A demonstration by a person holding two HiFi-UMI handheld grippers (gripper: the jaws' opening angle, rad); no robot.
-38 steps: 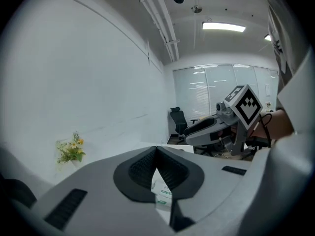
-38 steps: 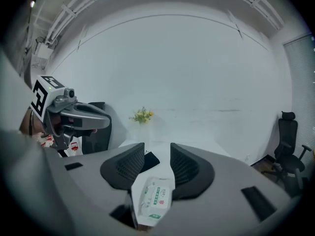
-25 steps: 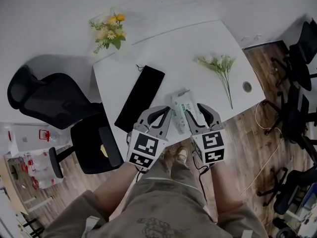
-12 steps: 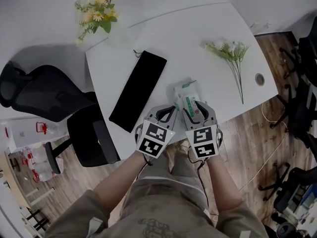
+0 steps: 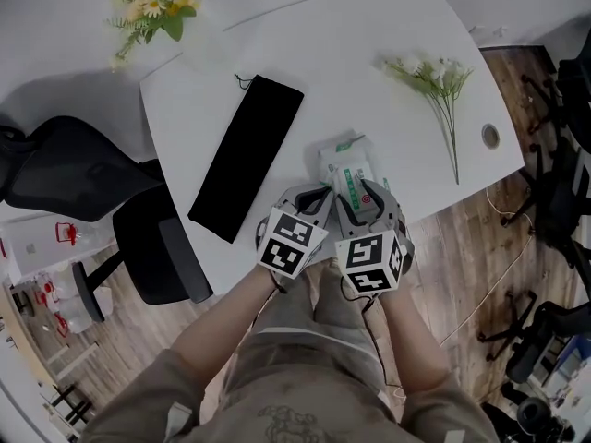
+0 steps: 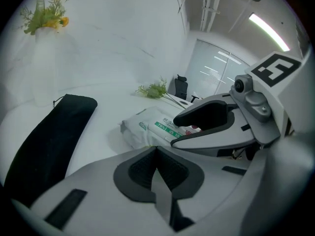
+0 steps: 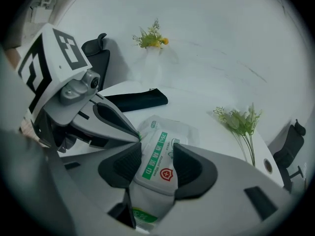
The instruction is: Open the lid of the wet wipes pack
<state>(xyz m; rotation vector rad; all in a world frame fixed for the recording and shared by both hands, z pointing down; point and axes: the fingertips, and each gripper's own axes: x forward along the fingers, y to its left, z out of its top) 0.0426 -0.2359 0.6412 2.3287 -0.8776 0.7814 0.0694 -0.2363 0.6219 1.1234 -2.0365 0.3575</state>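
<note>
The wet wipes pack [image 5: 349,172], white with a green label strip, lies on the white table [image 5: 369,44] near its front edge. My right gripper [image 5: 364,201] is low over the pack's near end. Its jaws are opening, and in the right gripper view [image 7: 156,163] the dark pads flank the pack [image 7: 162,132] without visibly squeezing it. My left gripper [image 5: 312,199] sits just left of the pack, its tip close to the pack's left edge. Its pads [image 6: 135,168] meet in a closed V with nothing between them. The pack [image 6: 147,128] lies ahead of the left gripper.
A long black pouch [image 5: 245,155] lies left of the pack. A white flower sprig [image 5: 439,77] lies at the right, near a cable hole [image 5: 490,137]. Yellow flowers [image 5: 152,3] stand at the back left. A black office chair [image 5: 83,192] stands beside the table's left edge.
Both grippers have come down and drawn closer together at the pack. The right gripper's jaws now straddle its near end.
</note>
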